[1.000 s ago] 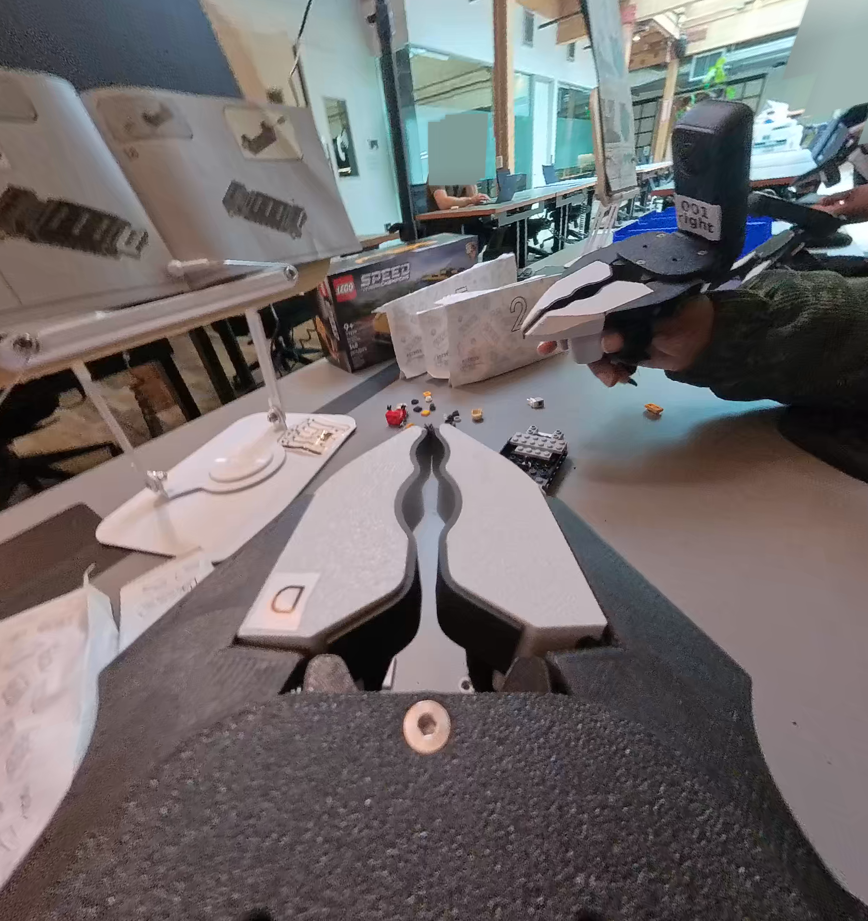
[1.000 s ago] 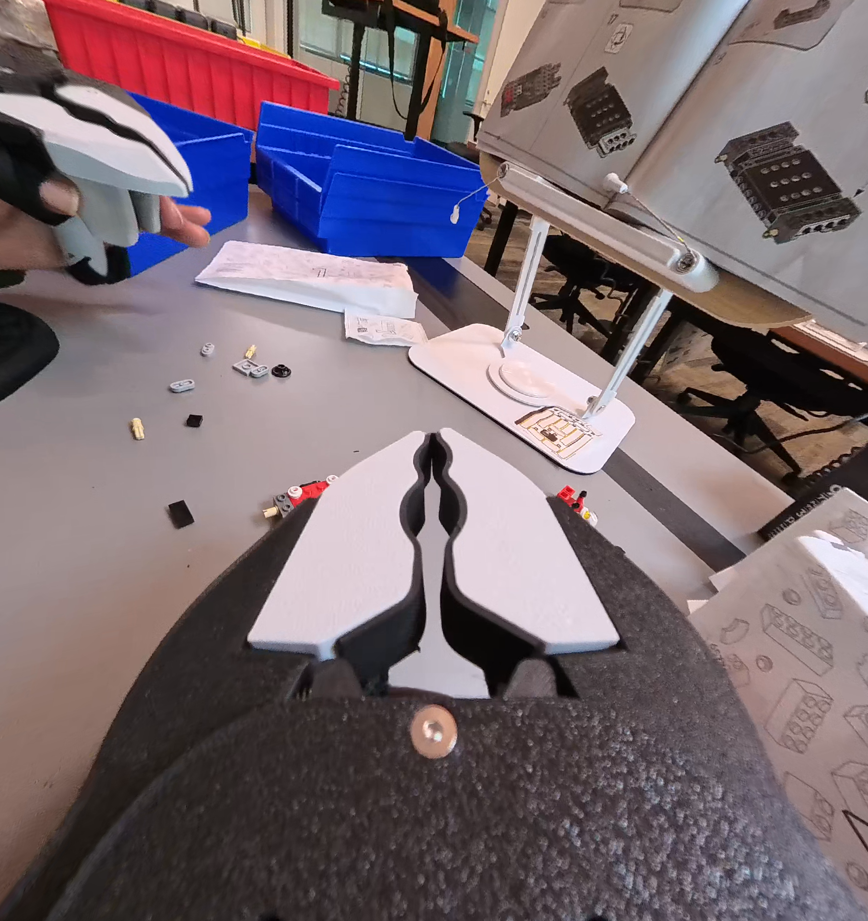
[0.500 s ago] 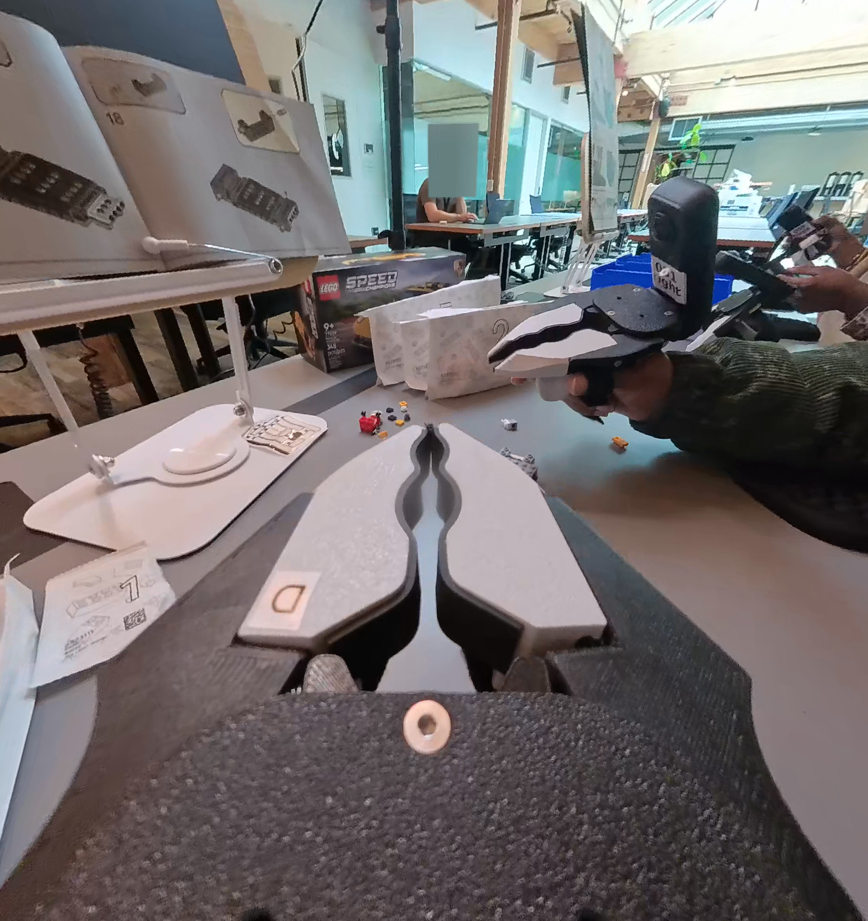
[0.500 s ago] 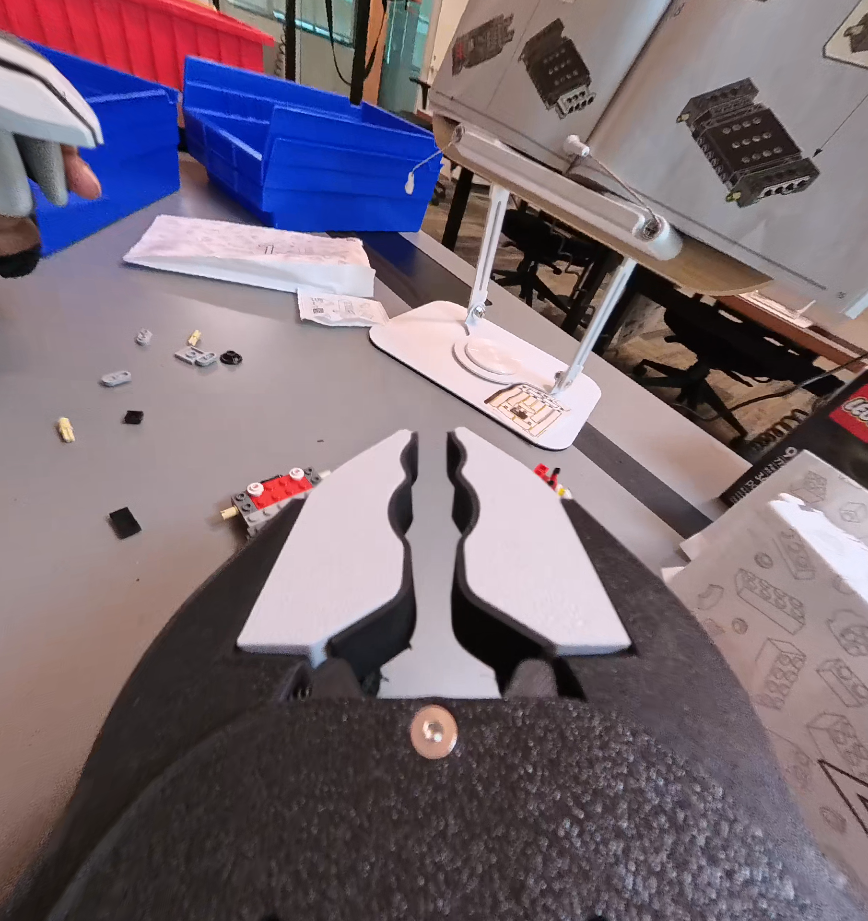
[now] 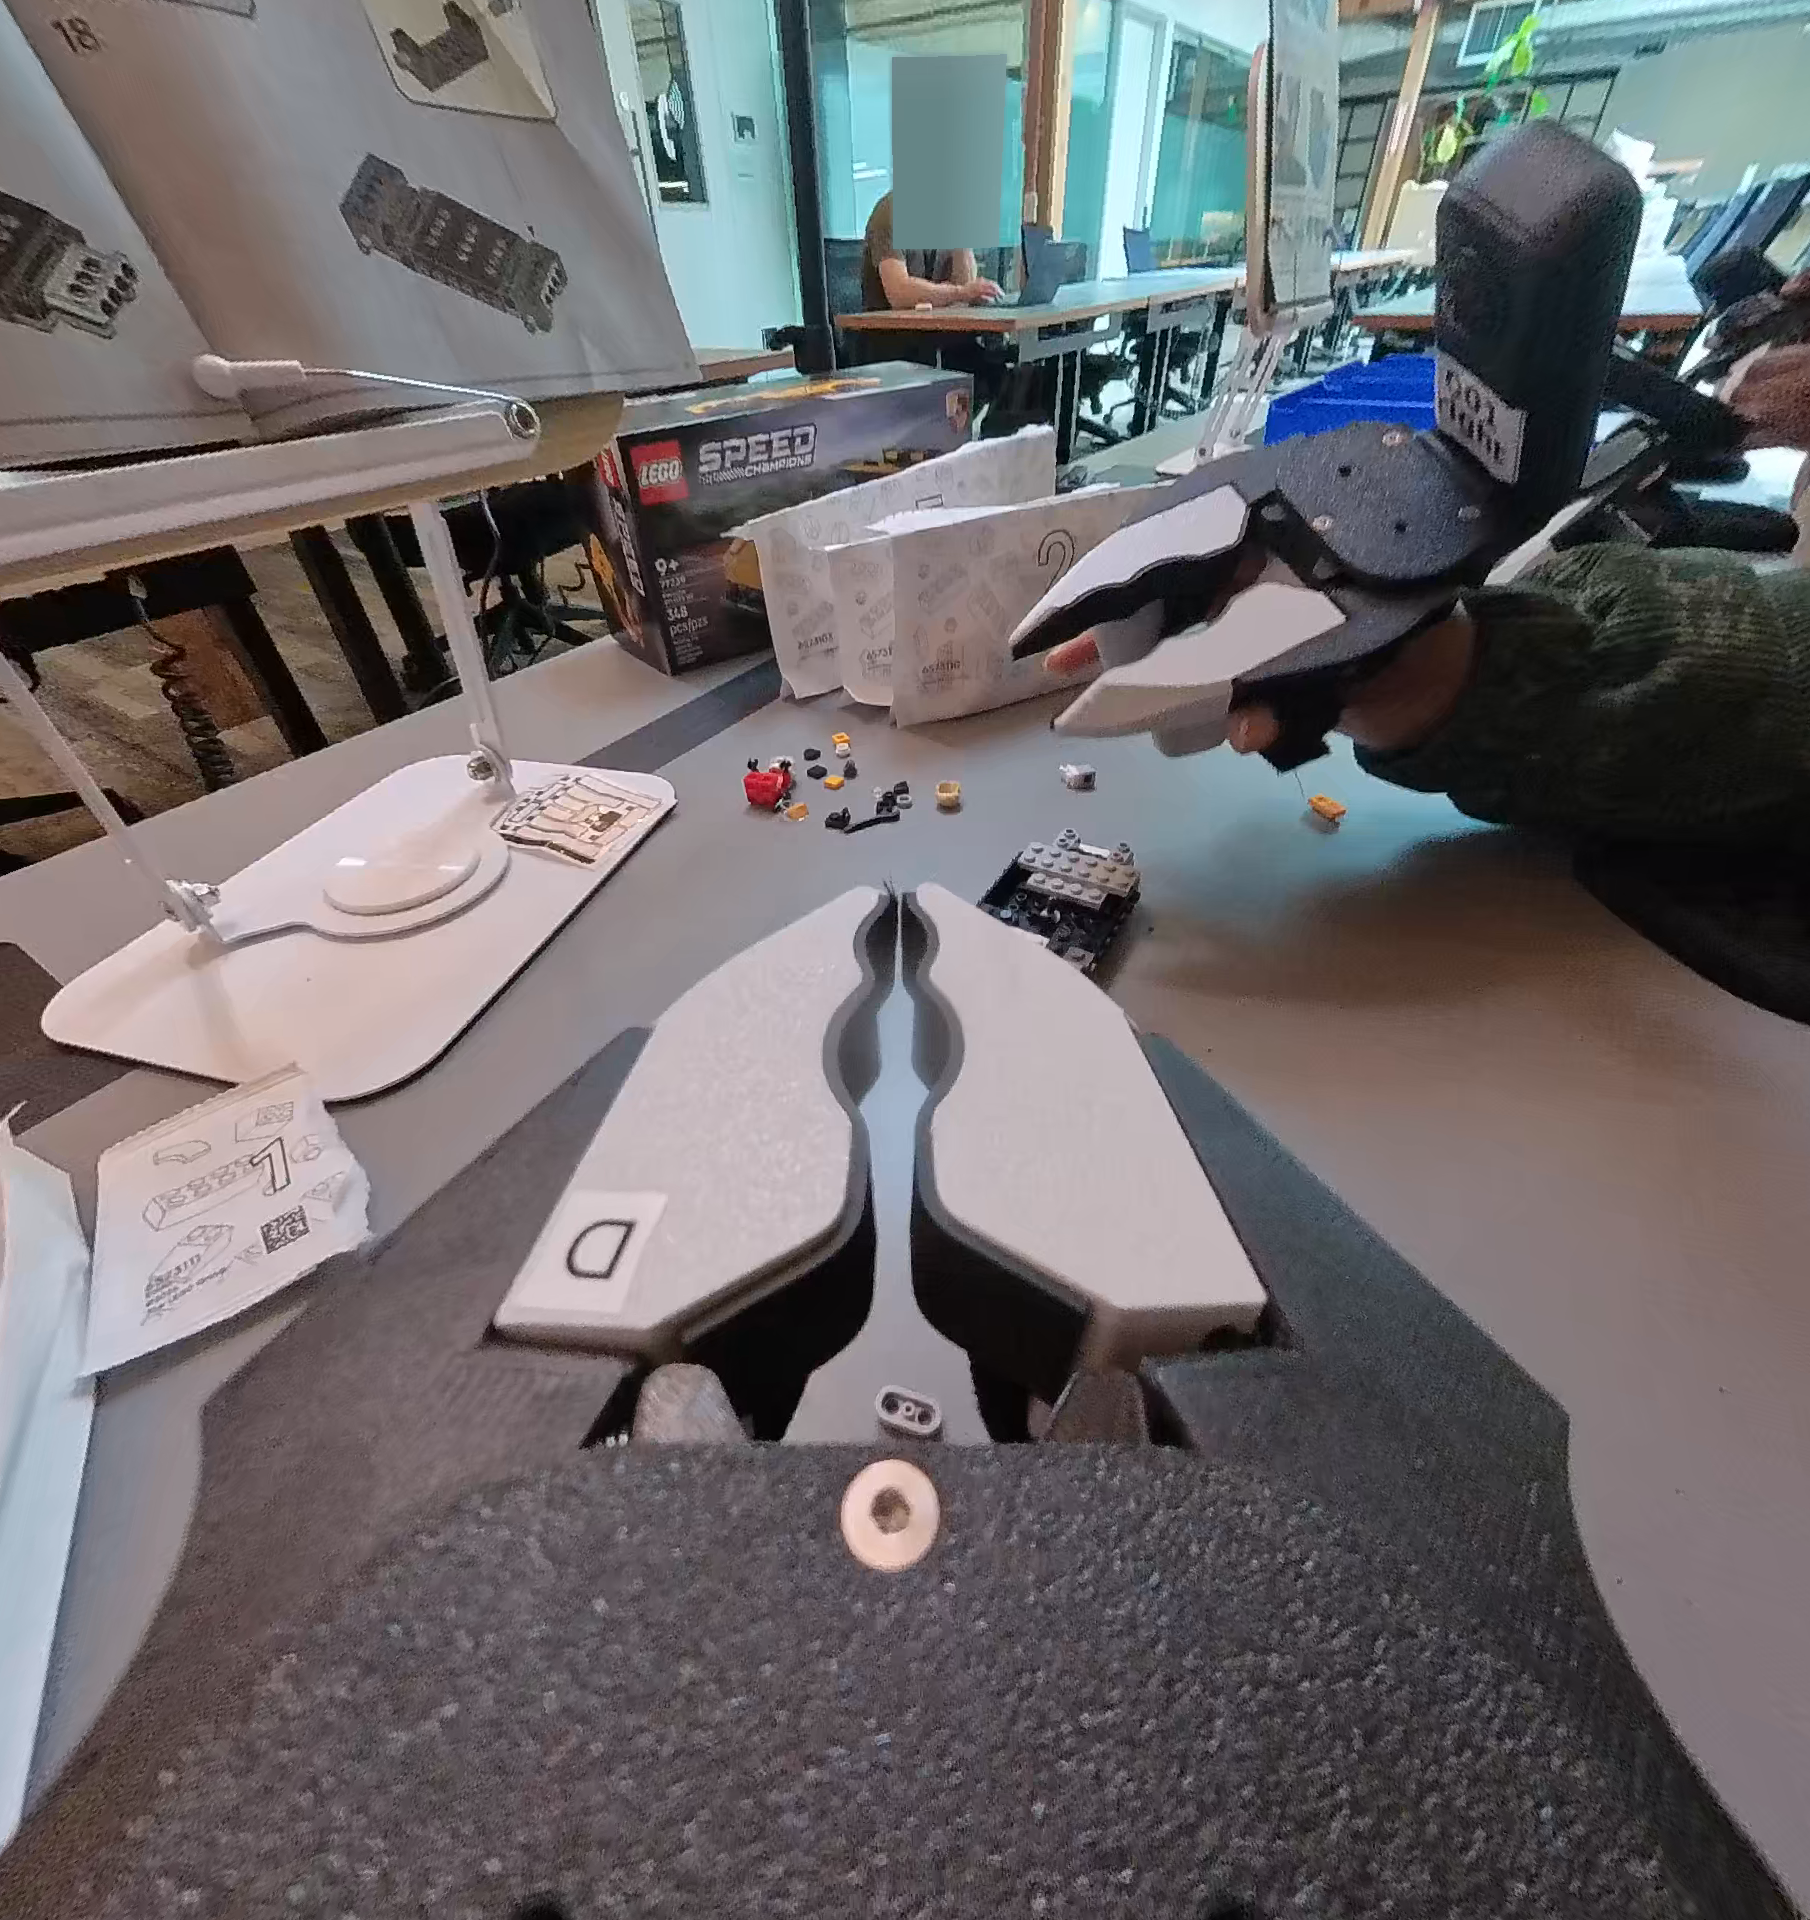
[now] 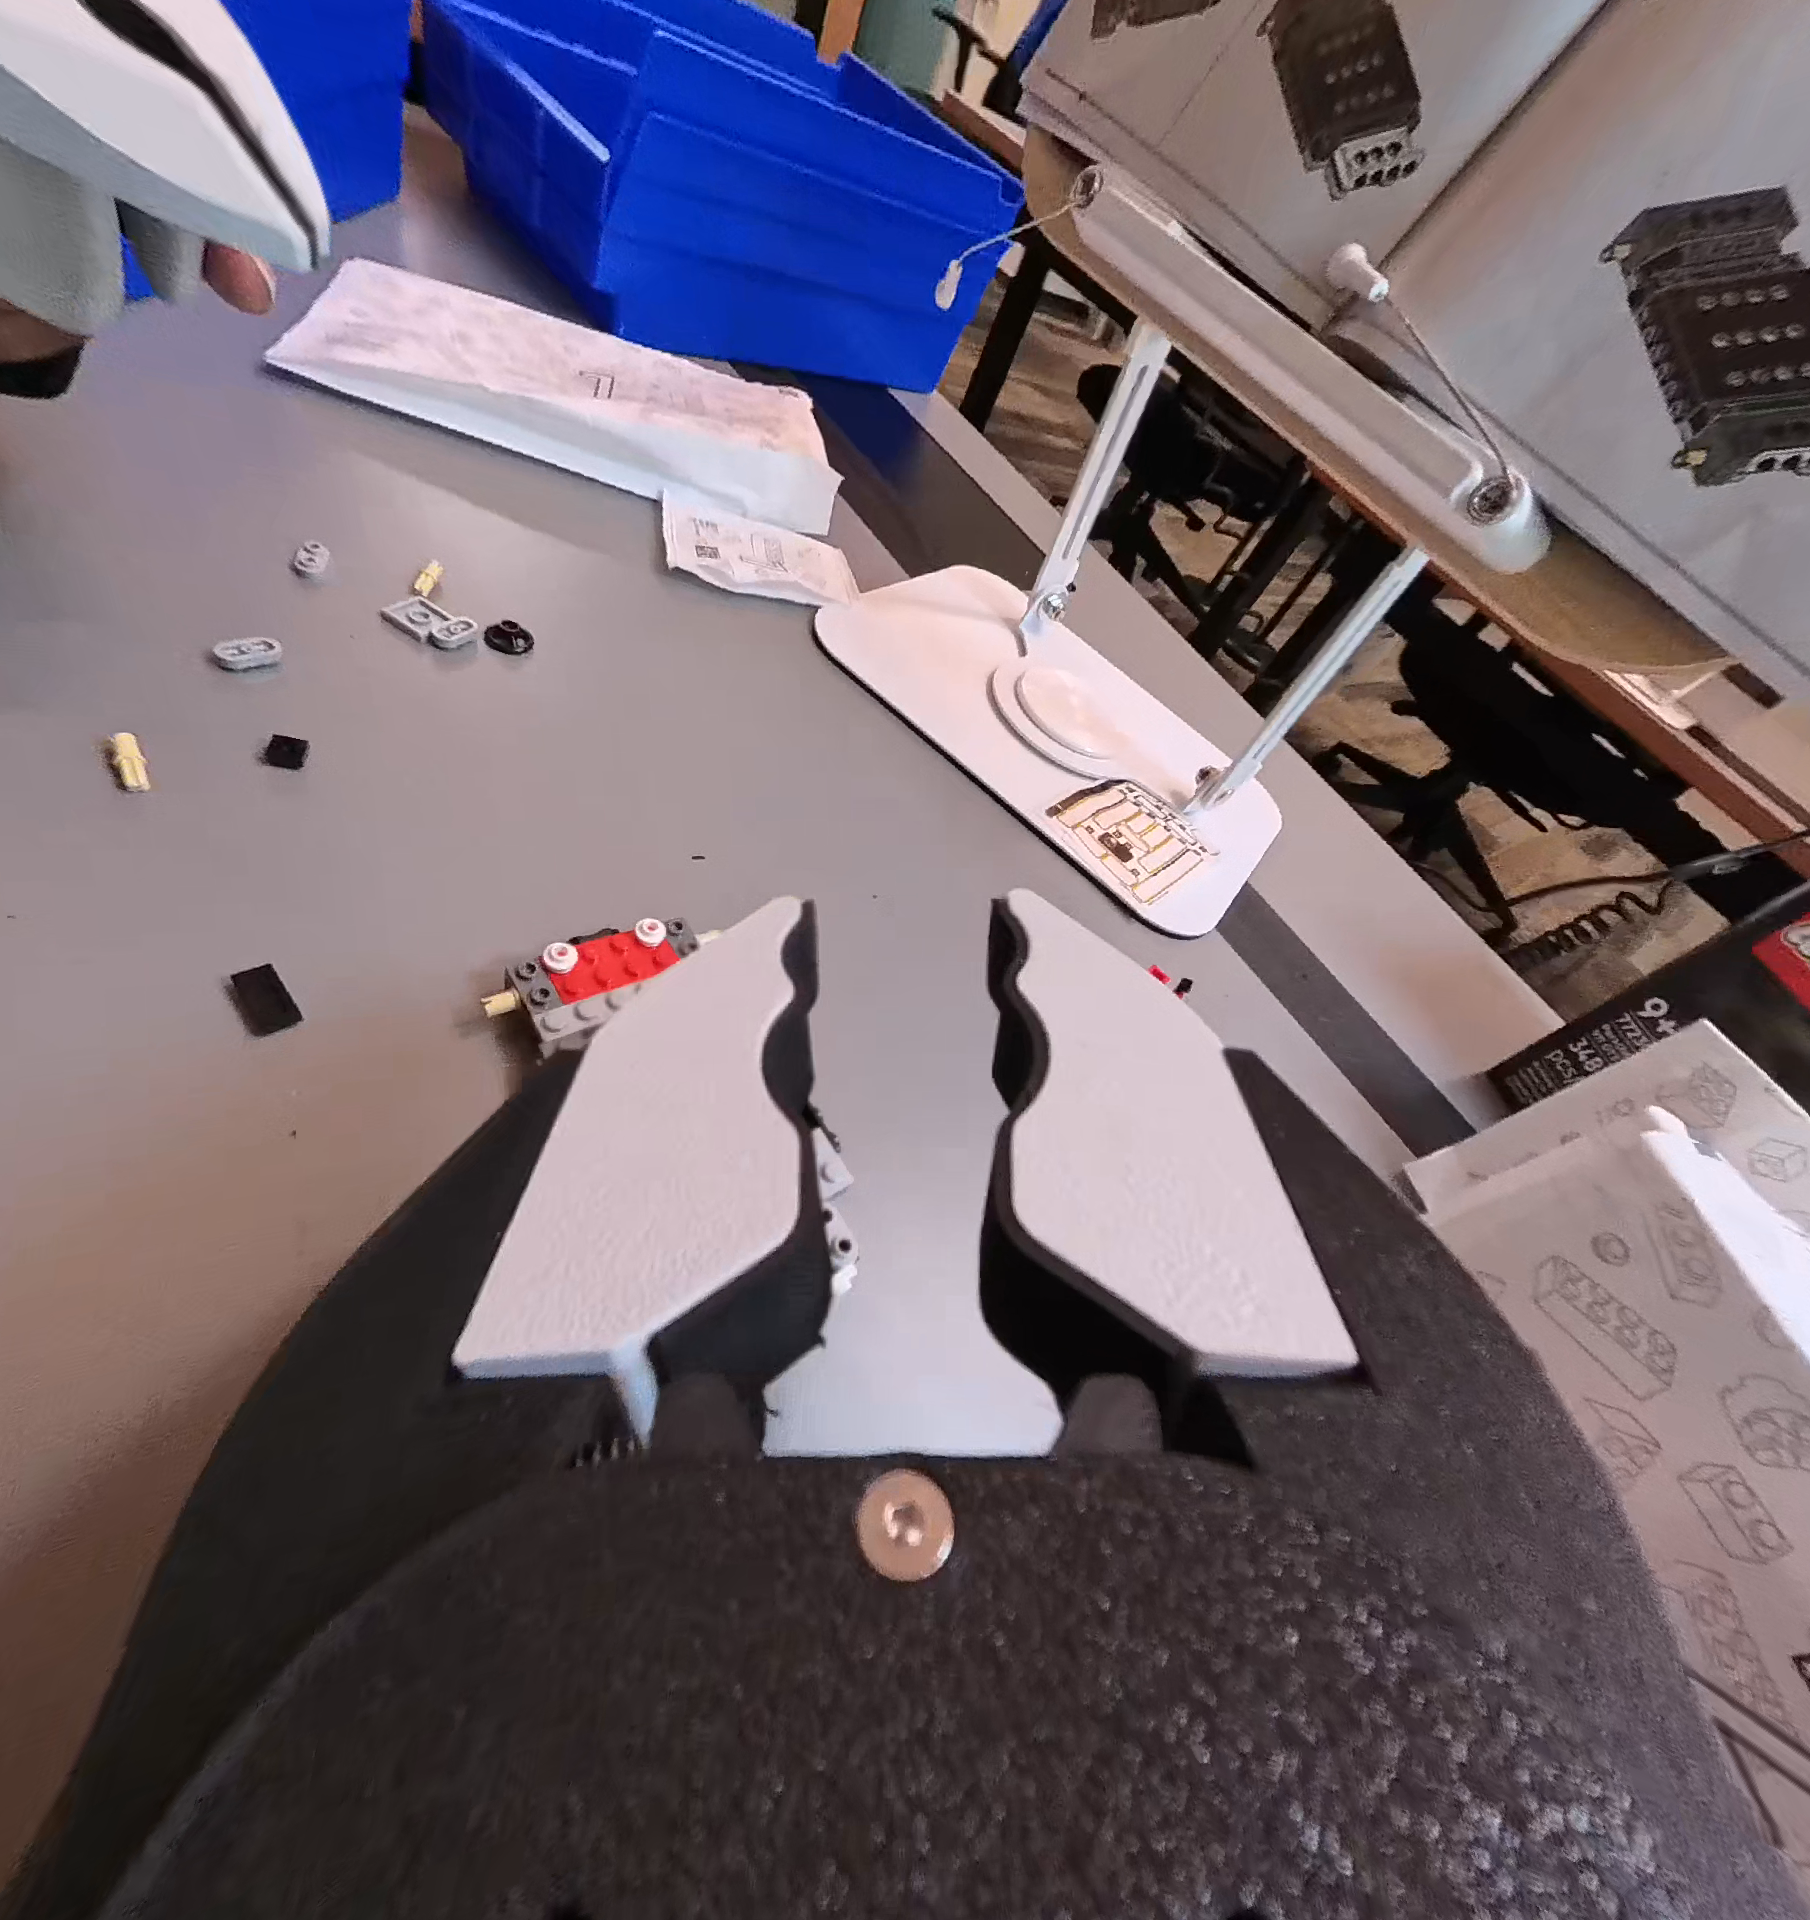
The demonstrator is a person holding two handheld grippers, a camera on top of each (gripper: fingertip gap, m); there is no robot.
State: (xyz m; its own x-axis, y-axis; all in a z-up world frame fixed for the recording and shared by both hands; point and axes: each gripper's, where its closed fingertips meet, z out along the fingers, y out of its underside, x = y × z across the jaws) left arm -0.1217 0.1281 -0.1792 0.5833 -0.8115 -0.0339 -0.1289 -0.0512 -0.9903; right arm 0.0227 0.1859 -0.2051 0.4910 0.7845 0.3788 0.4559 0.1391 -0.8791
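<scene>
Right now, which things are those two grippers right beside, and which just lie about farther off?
At the grippers:
left gripper, shut, beside the black-and-grey brick assembly
right gripper, open, beside the red-and-grey brick assembly

Farther off:
loose small bricks, white paper bags, brick-set box, blue bins, white booklet stand

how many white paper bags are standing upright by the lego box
3 show in the left wrist view, in a row right of the box: nearest it the left bag, then the middle bag, then the front bag. More may be hidden behind them.
</scene>
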